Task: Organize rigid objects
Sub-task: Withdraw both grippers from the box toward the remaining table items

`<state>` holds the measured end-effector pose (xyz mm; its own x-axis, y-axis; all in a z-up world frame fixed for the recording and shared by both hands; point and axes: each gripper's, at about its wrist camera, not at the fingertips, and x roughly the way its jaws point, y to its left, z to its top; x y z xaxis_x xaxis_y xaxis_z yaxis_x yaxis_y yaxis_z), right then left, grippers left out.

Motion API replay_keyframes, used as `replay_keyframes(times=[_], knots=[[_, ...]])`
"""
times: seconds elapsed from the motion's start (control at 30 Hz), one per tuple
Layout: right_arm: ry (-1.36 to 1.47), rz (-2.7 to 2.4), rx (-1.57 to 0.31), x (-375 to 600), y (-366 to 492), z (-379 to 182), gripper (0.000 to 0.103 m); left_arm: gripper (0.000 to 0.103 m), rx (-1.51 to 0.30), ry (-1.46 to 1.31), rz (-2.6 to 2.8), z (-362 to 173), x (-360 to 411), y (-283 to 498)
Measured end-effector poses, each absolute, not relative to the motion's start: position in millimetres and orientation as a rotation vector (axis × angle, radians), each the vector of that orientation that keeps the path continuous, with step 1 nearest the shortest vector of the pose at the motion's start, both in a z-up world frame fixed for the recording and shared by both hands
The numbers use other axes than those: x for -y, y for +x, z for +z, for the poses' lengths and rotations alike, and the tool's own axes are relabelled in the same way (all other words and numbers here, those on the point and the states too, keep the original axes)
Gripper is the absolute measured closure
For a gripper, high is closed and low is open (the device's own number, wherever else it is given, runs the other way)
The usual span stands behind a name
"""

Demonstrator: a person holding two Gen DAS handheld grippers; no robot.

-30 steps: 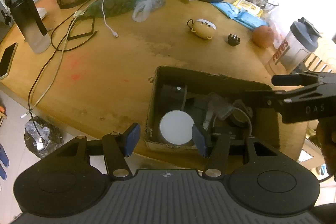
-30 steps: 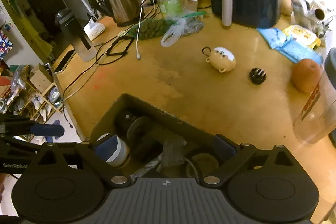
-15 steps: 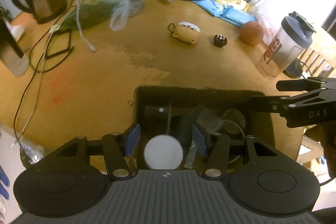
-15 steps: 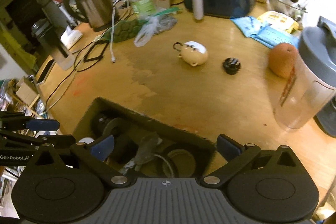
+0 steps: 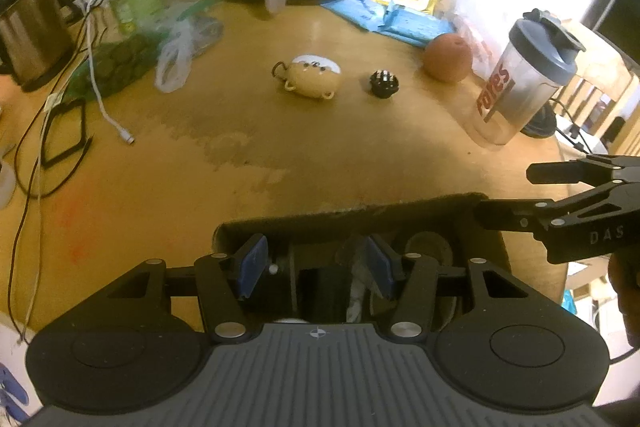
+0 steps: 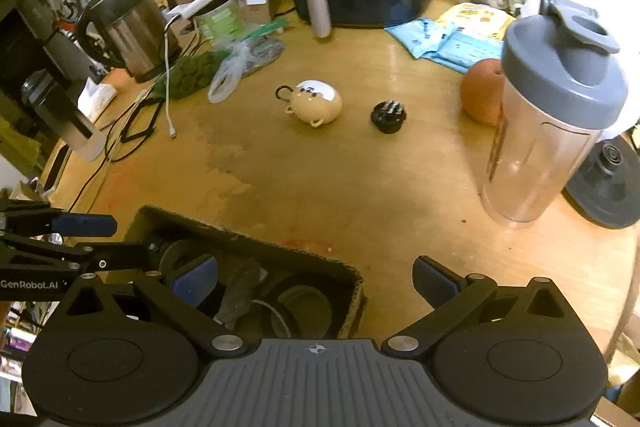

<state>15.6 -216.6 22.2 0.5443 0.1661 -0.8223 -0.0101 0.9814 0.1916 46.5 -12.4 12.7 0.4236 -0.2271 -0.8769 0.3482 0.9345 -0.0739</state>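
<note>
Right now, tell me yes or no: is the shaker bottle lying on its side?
No, in the right wrist view the shaker bottle stands upright on the table, its grey lid on top.

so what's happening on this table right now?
A person holds two handheld tongs over an open cardboard box at the near table edge, sorting rigid items into it. Both the left tongs and the right tongs are open and hold nothing. Several dark round items already sit in the box. Out on the table, a bear-shaped case and a small black knob lie loose.
</note>
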Motion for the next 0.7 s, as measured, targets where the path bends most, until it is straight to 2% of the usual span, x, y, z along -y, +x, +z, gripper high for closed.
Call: replay_keyframes(times=[0.7], knots=[[0.171, 0.001, -0.980, 221.6, 48.1, 15.0, 0.000, 0.049, -1.068, 0.159, -0.438, 10.9, 15.0, 88.3]])
